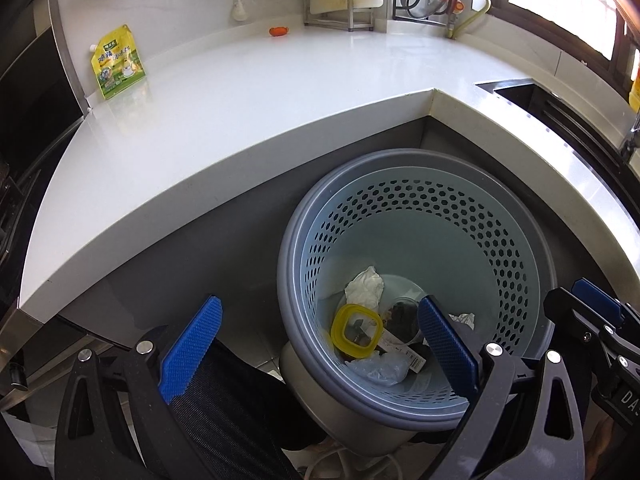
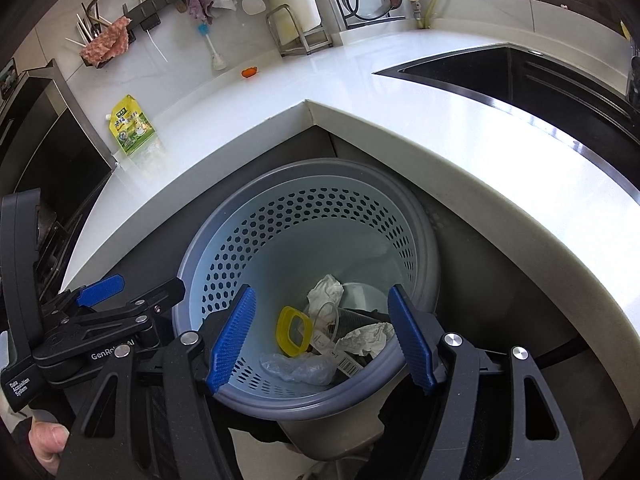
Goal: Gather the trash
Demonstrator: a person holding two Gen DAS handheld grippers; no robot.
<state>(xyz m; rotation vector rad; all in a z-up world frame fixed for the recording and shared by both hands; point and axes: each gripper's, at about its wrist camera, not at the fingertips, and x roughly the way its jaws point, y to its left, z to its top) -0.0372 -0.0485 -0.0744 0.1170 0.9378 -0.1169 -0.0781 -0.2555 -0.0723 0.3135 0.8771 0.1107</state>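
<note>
A blue-grey perforated trash bin point(image 1: 516, 240) point(image 2: 224, 240) stands on the floor under the counter corner. Inside lie a yellow ring lid point(image 1: 356, 330) point(image 2: 294, 330), crumpled white paper point(image 1: 366, 288) point(image 2: 326, 288), a clear plastic bag point(image 1: 380, 368) point(image 2: 296, 366) and a barcode wrapper point(image 2: 346, 362). My left gripper point(image 1: 320, 352) is open and empty above the bin's near rim. My right gripper point(image 2: 324, 340) is open and empty over the bin. A yellow-green spouted pouch point(image 1: 118, 64) point(image 2: 132, 126) stands on the white counter at the far left.
The white L-shaped counter point(image 1: 280, 92) point(image 2: 440, 120) wraps around the bin. A small orange object point(image 1: 279, 31) point(image 2: 250, 72) lies by the back wall. A dark sink point(image 2: 540, 76) is at the right. Racks, a brush and cloths line the wall.
</note>
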